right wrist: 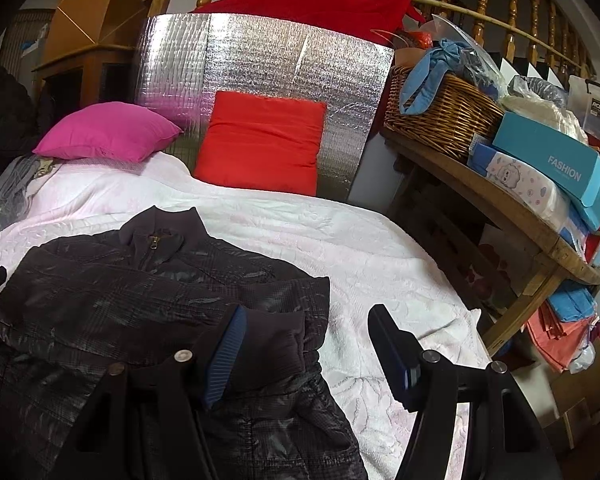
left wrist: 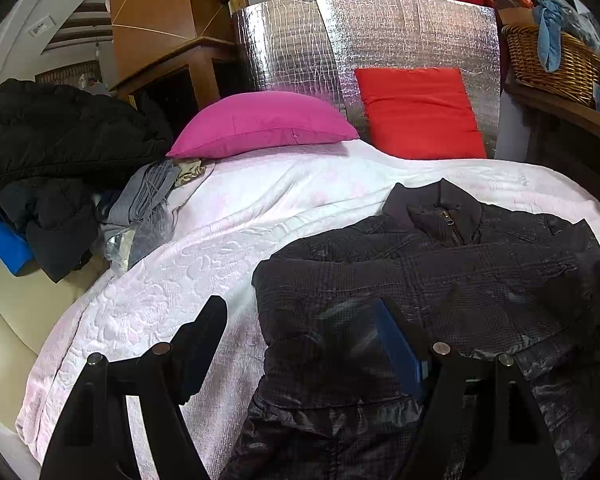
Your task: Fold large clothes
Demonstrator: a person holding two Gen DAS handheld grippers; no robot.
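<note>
Both pairs of black fingers are spread apart and hold nothing: the left gripper [left wrist: 300, 344] has one finger over the white cover and the other, with its blue pad, over the coat's left side, and the right gripper [right wrist: 306, 344] has one finger over a folded-in sleeve and the other over the bare cover. I cannot tell if any finger touches the cloth. Between them lies the big dark puffy coat with a shiny checked skin [left wrist: 440, 288], flat on its back in the middle of the bed, zipped up, with its collar pointing to the pillows. It looks soft and squashy, not heavy, and it will likely puff back up when you let go. Its shiny skin looks slippery, so a thin pinch could slide off. I think the best places to grab are the thick edges, like the shoulder seam, the sleeve cuff [right wrist: 272, 332] or the bottom hem, one side for each gripper. Under it is the white bumpy bed cover [left wrist: 204, 248], which could get pinched up with the coat. Farther back sit a pink pillow [left wrist: 260, 124] and a red square cushion [left wrist: 418, 114] against a silver foil board [left wrist: 380, 36]. Off to the right is a brown woven basket [right wrist: 440, 120] on a wooden shelf.
</note>
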